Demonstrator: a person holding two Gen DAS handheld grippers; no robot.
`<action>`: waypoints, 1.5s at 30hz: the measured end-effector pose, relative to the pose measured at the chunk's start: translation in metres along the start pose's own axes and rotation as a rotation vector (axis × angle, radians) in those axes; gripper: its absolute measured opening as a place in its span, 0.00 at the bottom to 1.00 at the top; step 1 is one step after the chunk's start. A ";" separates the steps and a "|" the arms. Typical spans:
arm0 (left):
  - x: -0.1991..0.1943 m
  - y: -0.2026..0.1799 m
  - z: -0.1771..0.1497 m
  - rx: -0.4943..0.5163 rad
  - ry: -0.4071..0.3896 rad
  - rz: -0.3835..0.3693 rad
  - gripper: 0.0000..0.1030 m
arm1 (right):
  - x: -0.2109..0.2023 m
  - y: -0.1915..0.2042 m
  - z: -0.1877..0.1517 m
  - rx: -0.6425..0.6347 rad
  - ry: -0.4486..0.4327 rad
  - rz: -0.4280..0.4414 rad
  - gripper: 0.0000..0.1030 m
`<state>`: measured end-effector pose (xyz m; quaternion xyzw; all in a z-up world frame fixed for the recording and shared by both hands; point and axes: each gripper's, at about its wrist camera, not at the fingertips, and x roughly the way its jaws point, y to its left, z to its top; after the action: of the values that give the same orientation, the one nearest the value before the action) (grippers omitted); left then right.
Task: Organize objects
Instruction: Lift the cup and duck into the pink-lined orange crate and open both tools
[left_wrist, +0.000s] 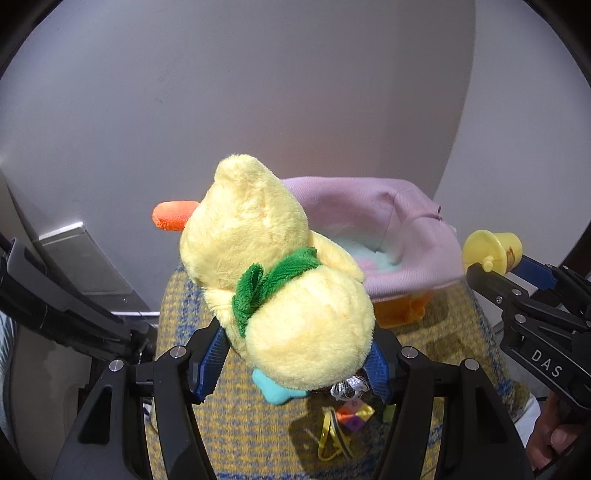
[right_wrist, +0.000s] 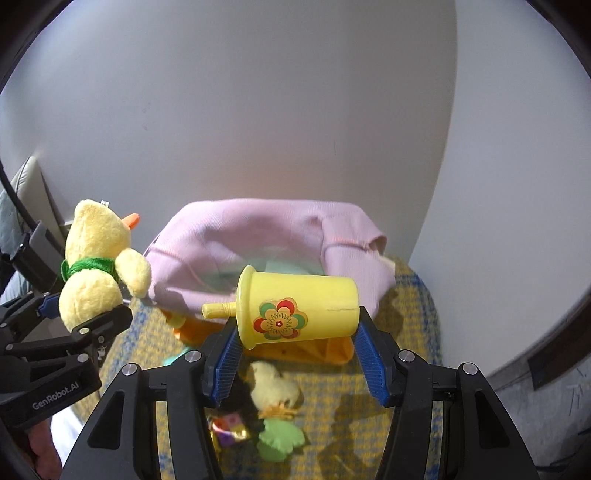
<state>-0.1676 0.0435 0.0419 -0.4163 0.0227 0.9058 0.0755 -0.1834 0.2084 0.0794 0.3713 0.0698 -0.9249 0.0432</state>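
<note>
The left gripper (left_wrist: 295, 354) is closed on the lower body of a yellow plush duck (left_wrist: 280, 291), its blue pads pressing in from both sides. The duck wears a green scarf (left_wrist: 273, 280) and is held clear above the table (left_wrist: 236, 424), beak pointing left in the left wrist view. The right gripper (right_wrist: 297, 339) is clamped on a yellow plastic cup (right_wrist: 299, 306) lying sideways between its pads, spout to the left, flower decal facing the camera. The cup is also held clear of the table.

Just beyond both grippers stands an orange basket (right_wrist: 332, 350) with a pink garment (right_wrist: 258, 236) draped over its rim; the opening faces up and a pale green lining shows inside. A plain wall (right_wrist: 258, 110) rises close behind the basket, limiting room on the far side.

Below the grippers, the yellow-and-blue woven table covering carries a small plush chick (right_wrist: 273, 387), a green clover-shaped piece (right_wrist: 280, 441), a multicoloured cube (left_wrist: 354, 415), a foil-wrapped item (left_wrist: 349, 387) and a turquoise piece (left_wrist: 275, 391). The table's right edge lies near the basket; floor shows beyond.
</note>
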 end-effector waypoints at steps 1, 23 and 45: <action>0.002 0.000 0.003 0.002 -0.003 -0.003 0.62 | 0.002 -0.001 0.003 0.001 -0.001 0.001 0.55; 0.064 -0.004 0.063 0.041 0.016 -0.043 0.64 | 0.072 -0.005 0.052 0.011 0.034 -0.005 0.55; 0.059 0.018 0.058 -0.043 0.046 0.002 0.87 | 0.070 -0.012 0.046 0.010 0.026 0.011 0.87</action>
<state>-0.2521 0.0389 0.0350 -0.4385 0.0054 0.8964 0.0649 -0.2671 0.2107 0.0650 0.3839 0.0634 -0.9201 0.0455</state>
